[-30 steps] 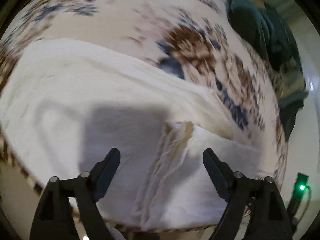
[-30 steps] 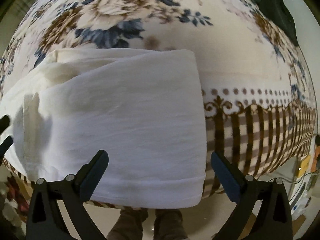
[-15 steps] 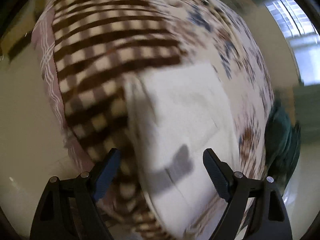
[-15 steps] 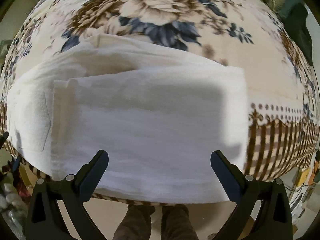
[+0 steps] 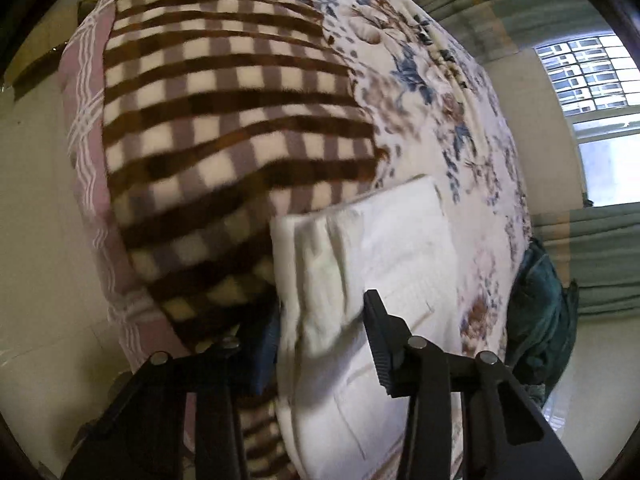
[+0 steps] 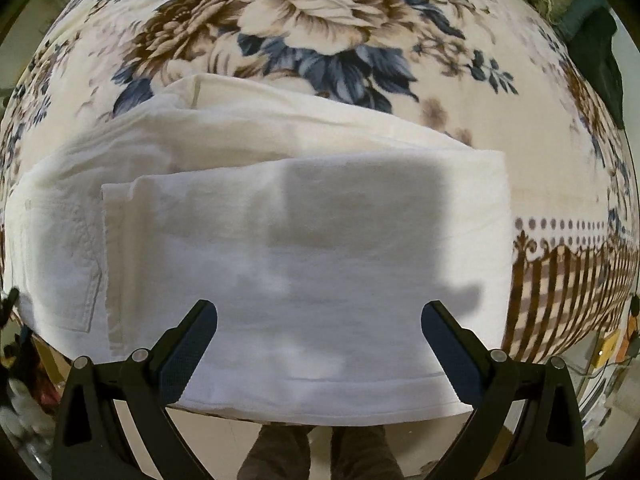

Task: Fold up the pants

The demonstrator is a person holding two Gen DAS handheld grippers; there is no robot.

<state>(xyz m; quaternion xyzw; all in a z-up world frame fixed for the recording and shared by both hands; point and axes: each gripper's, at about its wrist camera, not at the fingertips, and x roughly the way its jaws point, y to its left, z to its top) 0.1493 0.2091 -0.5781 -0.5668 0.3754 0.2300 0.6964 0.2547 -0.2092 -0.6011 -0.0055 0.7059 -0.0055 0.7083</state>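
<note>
The white pants (image 6: 304, 240) lie folded in layers on a floral blanket (image 6: 320, 28), near its front edge. My right gripper (image 6: 318, 340) is open and empty, held above the near hem of the folded pants. In the left wrist view the pants (image 5: 380, 264) show as a folded stack. My left gripper (image 5: 320, 340) has narrowed around the stack's near left edge, one finger (image 5: 262, 344) under the cloth edge and the other finger (image 5: 378, 328) on top. I cannot tell whether it grips the cloth.
The blanket has a brown checked border (image 5: 224, 120) that hangs over the bed edge. A dark green garment (image 5: 540, 320) lies at the far side. A window (image 5: 592, 80) and green curtains are behind. A person's feet (image 6: 320, 456) stand below the bed edge.
My left gripper swung round to the pants' end, moved in and narrowed its fingers around the folded edge. My right gripper shifted a little right and stayed open.
</note>
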